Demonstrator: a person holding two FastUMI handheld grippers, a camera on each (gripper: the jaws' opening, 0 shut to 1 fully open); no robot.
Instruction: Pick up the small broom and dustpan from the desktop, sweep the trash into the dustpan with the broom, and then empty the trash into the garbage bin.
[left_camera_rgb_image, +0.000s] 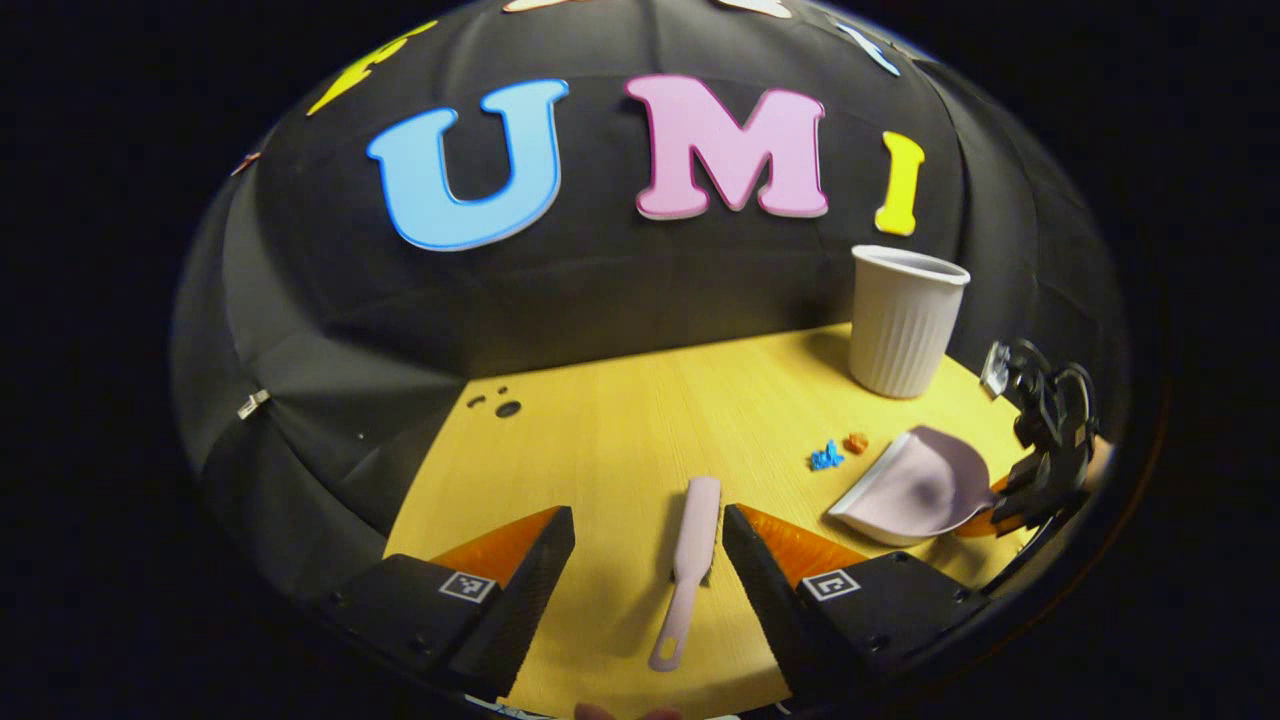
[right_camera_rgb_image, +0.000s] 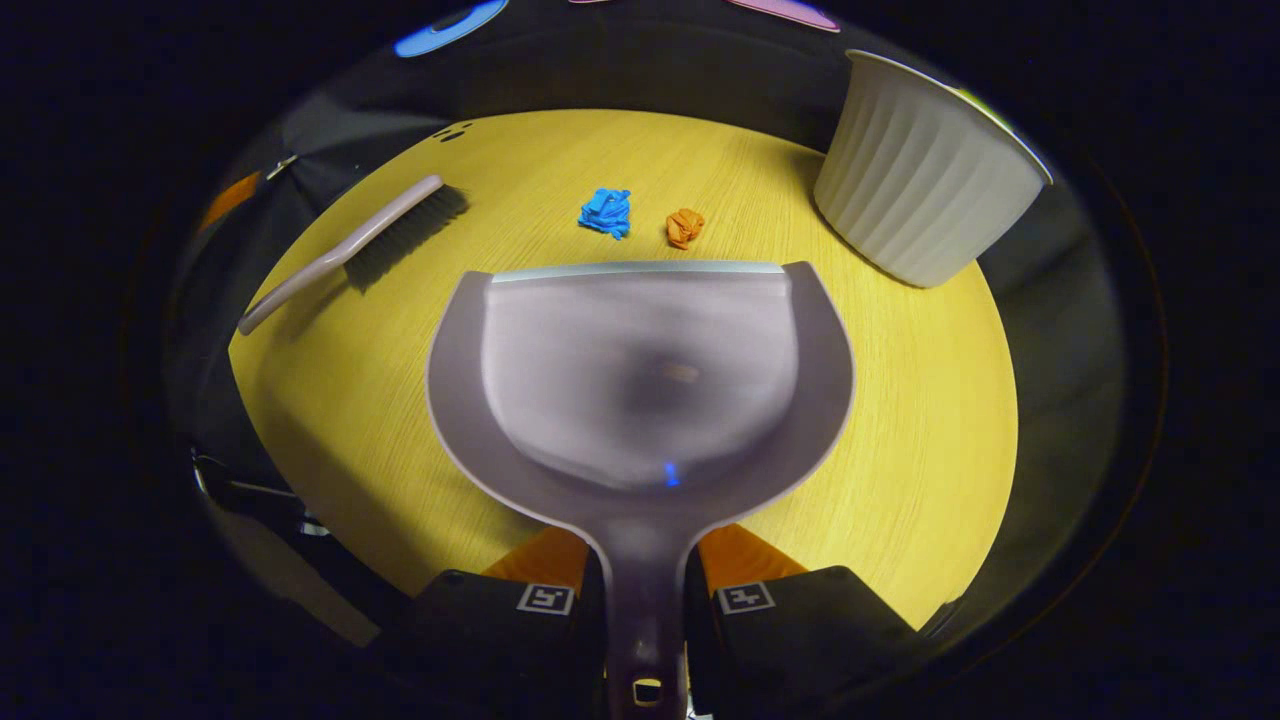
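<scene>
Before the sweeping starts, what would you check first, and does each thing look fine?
1. Dustpan gripped: ok, the right gripper has both fingers pressed on its handle.
2. Broom gripped: not ok, it lies on the desktop between the open fingers of the left gripper.
3. Trash in front of the pan's lip: ok, blue scrap and orange scrap lie just beyond it.
4. Pan empty: ok.
5. Garbage bin upright and open: ok.

Small broom (left_camera_rgb_image: 690, 555), pale pink, lies flat on the yellow desk (right_camera_rgb_image: 900, 420), bristles dark. Dustpan (right_camera_rgb_image: 640, 380), pale lilac, mouth edge facing two crumpled scraps: blue scrap (right_camera_rgb_image: 606, 212) and orange scrap (right_camera_rgb_image: 685, 227), just beside each other. Ribbed white garbage bin (right_camera_rgb_image: 920, 190) stands upright near the back.
</scene>
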